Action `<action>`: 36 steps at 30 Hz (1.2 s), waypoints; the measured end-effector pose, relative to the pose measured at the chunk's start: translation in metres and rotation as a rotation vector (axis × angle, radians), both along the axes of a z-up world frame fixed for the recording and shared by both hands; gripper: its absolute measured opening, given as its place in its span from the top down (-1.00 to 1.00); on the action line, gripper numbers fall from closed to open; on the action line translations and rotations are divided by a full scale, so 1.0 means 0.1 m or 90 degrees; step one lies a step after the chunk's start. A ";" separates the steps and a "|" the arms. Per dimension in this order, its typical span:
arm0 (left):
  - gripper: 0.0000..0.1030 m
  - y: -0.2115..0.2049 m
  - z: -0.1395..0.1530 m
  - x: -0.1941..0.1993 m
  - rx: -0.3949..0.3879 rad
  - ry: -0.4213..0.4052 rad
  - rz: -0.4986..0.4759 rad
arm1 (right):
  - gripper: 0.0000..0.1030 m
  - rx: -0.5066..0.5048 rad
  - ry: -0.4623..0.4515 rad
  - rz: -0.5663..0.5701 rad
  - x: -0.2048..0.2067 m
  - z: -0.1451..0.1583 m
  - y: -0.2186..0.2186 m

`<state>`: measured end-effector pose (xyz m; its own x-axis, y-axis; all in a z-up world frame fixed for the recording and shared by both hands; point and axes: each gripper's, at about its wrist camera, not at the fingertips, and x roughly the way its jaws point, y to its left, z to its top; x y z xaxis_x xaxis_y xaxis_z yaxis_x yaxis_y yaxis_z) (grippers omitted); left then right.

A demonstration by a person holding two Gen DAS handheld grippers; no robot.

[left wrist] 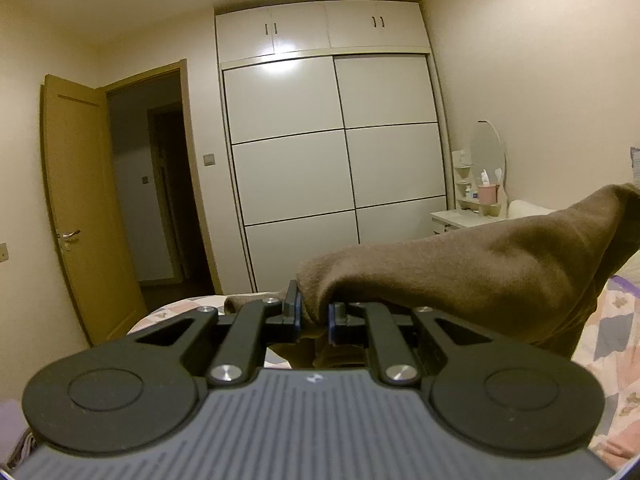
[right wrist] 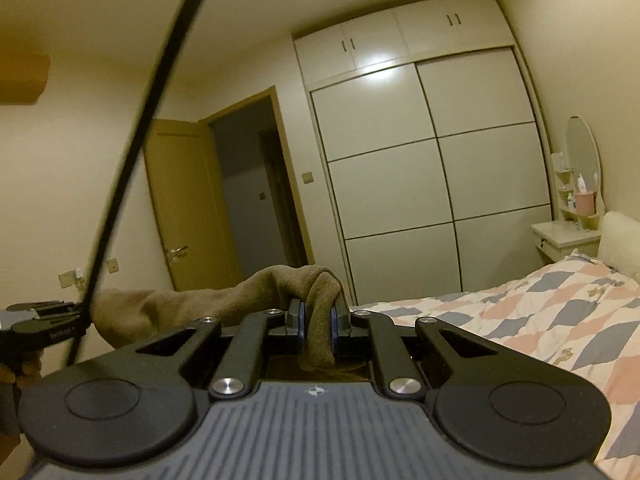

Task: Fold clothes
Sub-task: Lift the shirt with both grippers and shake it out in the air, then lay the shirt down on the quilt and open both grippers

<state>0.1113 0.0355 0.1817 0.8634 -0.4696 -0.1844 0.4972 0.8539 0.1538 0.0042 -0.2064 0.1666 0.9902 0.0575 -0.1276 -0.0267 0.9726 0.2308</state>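
A brown knit garment (left wrist: 500, 264) is held up in the air between both grippers, above a bed. My left gripper (left wrist: 314, 312) is shut on one bunched edge of it; the cloth stretches away to the right and up. My right gripper (right wrist: 318, 320) is shut on another edge of the same garment (right wrist: 224, 300), which runs off to the left toward the left gripper's body (right wrist: 44, 328) at the frame's left edge. The part of the garment hanging below the grippers is hidden.
A bed with a pink, blue and white patchwork cover (right wrist: 540, 316) lies below and to the right. A white sliding wardrobe (left wrist: 340, 152) stands ahead, an open wooden door (left wrist: 80, 208) to its left, a small dressing table with mirror (left wrist: 480, 184) to its right. A black cable (right wrist: 140, 140) crosses the right wrist view.
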 end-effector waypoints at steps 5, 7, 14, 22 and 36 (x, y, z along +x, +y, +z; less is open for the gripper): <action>0.80 -0.09 0.03 0.04 0.003 0.012 -0.013 | 0.77 -0.001 0.006 0.016 -0.15 0.08 -0.09; 0.70 -0.24 -0.01 0.25 0.003 0.057 -0.010 | 0.77 0.000 0.014 0.005 -0.10 0.09 -0.11; 0.39 -0.96 -0.86 1.47 0.102 0.303 0.053 | -0.55 0.030 0.204 -0.178 0.93 -0.43 -0.44; 0.34 -0.66 -2.16 1.71 0.155 0.504 0.019 | -0.37 0.116 0.356 -0.187 1.23 -1.29 -0.44; -0.17 -0.32 -3.79 1.07 0.292 0.671 -0.128 | -0.44 0.304 0.665 -0.190 0.46 -3.18 0.13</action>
<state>0.2181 0.0032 -0.1969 0.0989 -0.2843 -0.9536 0.6830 0.7164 -0.1427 0.0500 -0.1936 -0.1515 0.4010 0.1024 -0.9103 0.6034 0.7182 0.3466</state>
